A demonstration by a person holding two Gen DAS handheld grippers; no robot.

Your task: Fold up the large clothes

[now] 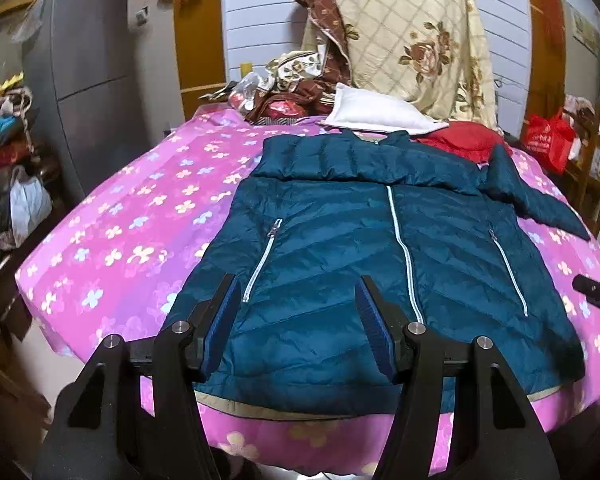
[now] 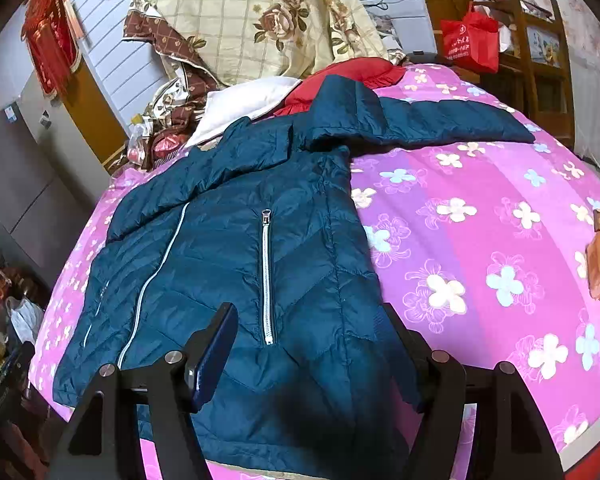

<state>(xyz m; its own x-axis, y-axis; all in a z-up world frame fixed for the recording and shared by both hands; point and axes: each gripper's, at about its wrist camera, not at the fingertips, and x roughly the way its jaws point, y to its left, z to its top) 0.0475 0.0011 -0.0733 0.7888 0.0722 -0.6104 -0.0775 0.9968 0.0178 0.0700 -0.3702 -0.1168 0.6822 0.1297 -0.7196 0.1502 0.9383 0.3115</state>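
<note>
Jacket (image 1: 340, 248) lay lengthwise toward twelve o'clock; both hand-held grippers, left (image 1: 298, 324) and right (image 2: 308, 356), hovered over its hem, jaws apart, empty.

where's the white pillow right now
The white pillow lies at the far end of the bed, just behind the teal jacket's collar, beside the red cloth.

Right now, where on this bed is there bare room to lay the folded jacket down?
Two bare stretches of pink flowered bedspread: one right of the blue jacket, below its outstretched sleeve; one left of the jacket. The head of the bed is crowded: white pillow, red cloth, floral quilt.
</note>
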